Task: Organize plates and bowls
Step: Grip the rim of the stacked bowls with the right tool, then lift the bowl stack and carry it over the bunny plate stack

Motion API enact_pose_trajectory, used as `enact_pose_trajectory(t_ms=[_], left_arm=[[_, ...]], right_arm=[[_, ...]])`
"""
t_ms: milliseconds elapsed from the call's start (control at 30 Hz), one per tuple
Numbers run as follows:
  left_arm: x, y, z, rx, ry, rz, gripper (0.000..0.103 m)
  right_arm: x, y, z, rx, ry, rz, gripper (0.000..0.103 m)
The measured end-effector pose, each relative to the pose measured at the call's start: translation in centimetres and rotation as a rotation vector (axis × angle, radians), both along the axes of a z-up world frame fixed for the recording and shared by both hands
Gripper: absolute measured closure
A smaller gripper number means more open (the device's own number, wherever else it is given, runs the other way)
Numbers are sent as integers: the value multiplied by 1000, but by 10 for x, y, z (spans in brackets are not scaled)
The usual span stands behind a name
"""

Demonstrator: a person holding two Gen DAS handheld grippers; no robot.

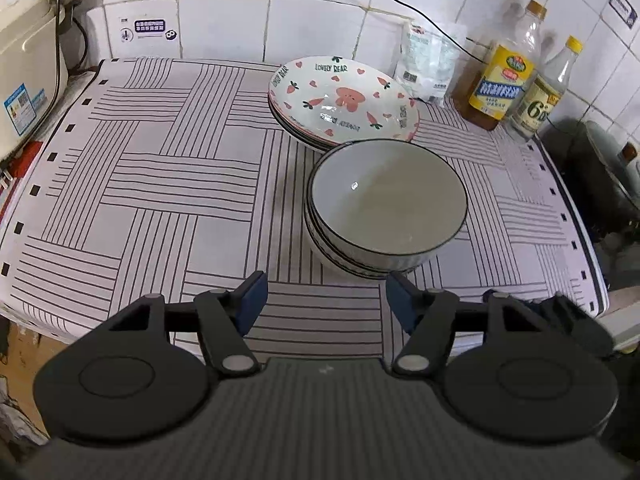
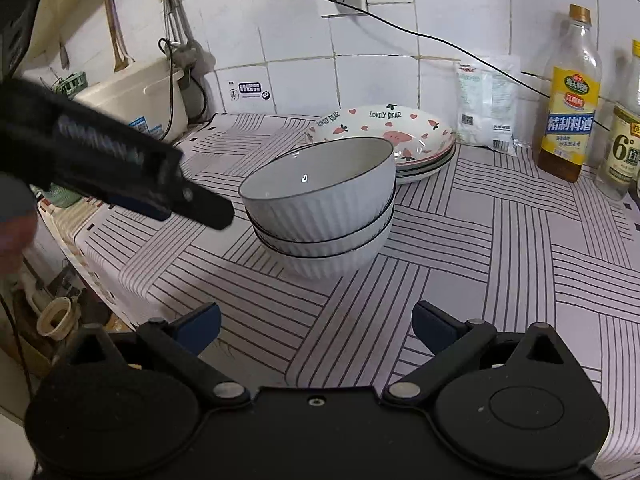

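Observation:
A stack of three white ribbed bowls [image 1: 384, 208] with dark rims stands on the striped cloth, also in the right wrist view [image 2: 320, 216]. Behind it lies a stack of "Lovely Bear" plates [image 1: 344, 100], seen in the right wrist view too [image 2: 416, 136], touching or nearly touching the bowls. My left gripper [image 1: 324, 300] is open and empty, just in front of the bowls. It shows from the side in the right wrist view [image 2: 192, 204], left of the bowls. My right gripper [image 2: 316, 330] is open and empty, a short way before the bowls.
The striped cloth [image 1: 160, 184] covers the counter. Two bottles [image 1: 504, 76] [image 2: 568, 120] and a white bag [image 1: 428, 64] stand at the back right by the tiled wall. A white appliance [image 1: 24, 80] sits at the left. A cable [image 2: 420, 36] hangs along the wall.

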State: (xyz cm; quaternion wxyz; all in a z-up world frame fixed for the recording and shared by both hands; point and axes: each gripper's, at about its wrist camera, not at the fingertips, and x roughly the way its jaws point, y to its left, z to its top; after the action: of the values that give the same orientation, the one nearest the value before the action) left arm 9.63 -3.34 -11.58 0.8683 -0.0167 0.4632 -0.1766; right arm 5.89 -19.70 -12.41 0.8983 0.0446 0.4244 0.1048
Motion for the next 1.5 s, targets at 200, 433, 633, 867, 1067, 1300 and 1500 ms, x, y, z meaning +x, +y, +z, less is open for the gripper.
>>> enact_pose_trajectory(t_ms=[200, 433, 633, 867, 1067, 1300, 1500], left_arm=[[7, 15, 2, -85, 12, 45, 38], [21, 18, 0, -138, 4, 66, 38], [41, 15, -12, -204, 0, 108, 38], [64, 3, -45, -258, 39, 96, 43], [72, -4, -61, -258, 61, 105, 54], [67, -12, -60, -164, 4, 67, 67], [70, -17, -60, -130, 1, 66, 68]], right_arm=[[9, 5, -20, -9, -35, 5, 0], [25, 14, -33, -32, -96, 56, 0], [47, 6, -44, 3, -150, 45, 0], [66, -4, -52, 38, -140, 27, 0], [66, -6, -62, 12, -81, 33, 0], [73, -7, -71, 43, -99, 68, 0], [87, 1, -75, 31, -107, 110, 0]])
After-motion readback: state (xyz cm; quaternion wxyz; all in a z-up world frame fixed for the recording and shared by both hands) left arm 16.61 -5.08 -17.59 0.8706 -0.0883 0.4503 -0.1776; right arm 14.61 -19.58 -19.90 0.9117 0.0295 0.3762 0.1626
